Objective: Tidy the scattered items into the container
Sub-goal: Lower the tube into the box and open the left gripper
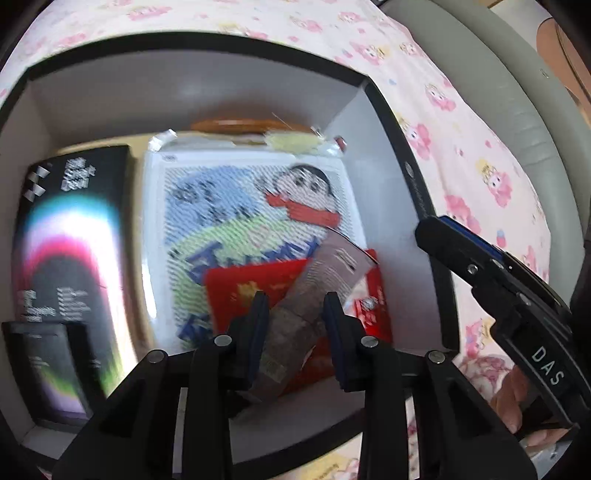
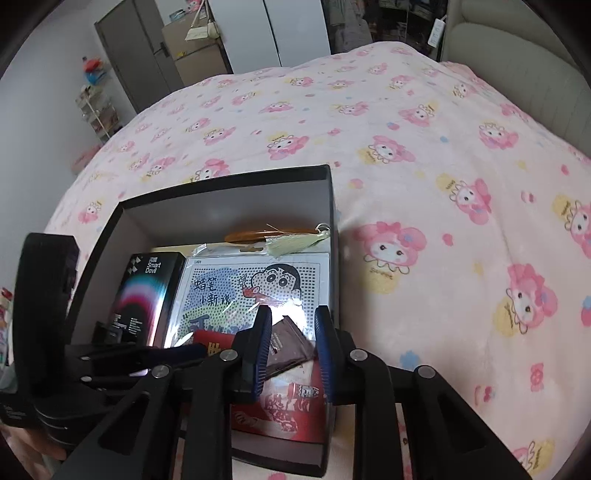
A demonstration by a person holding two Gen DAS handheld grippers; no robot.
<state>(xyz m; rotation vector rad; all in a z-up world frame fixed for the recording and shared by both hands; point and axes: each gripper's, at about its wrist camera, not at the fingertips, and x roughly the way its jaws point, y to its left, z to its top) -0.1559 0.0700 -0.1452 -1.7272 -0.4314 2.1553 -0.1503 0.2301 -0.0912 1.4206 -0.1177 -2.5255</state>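
Underneath everything lies a pale pink fleece blanket printed with pink-haired cartoon girls (image 2: 424, 155), spread over a bed that fills most of the right wrist view. At the upper left of that view stand a grey door (image 2: 129, 48) and a white wardrobe (image 2: 288, 29); a padded grey-beige headboard (image 2: 517, 66) curves down the right edge.

On the blanket sits the black open-topped cardboard box with grey inner walls (image 2: 325, 206). Inside it lie a black "Smart Devil" carton with a rainbow arc (image 2: 144, 291), a white cartoon-boy dot-pattern card in clear wrap (image 2: 243, 291), a red printed packet (image 2: 288, 410) and a brown flat sachet (image 2: 286, 347) resting across the red packet. At the box's far wall an orange object (image 2: 251, 234) with a pale yellow tassel (image 2: 295, 240) is mostly hidden behind the card.

In the left wrist view the left gripper (image 1: 295, 317) hangs over the box with its jaws parted; the sachet shows between them, though blur hides whether the pads touch it. The right gripper (image 2: 291, 343) is likewise spread open and holds nothing, above the box's near right corner. The left view's box contents are smeared, their lettering unreadable.
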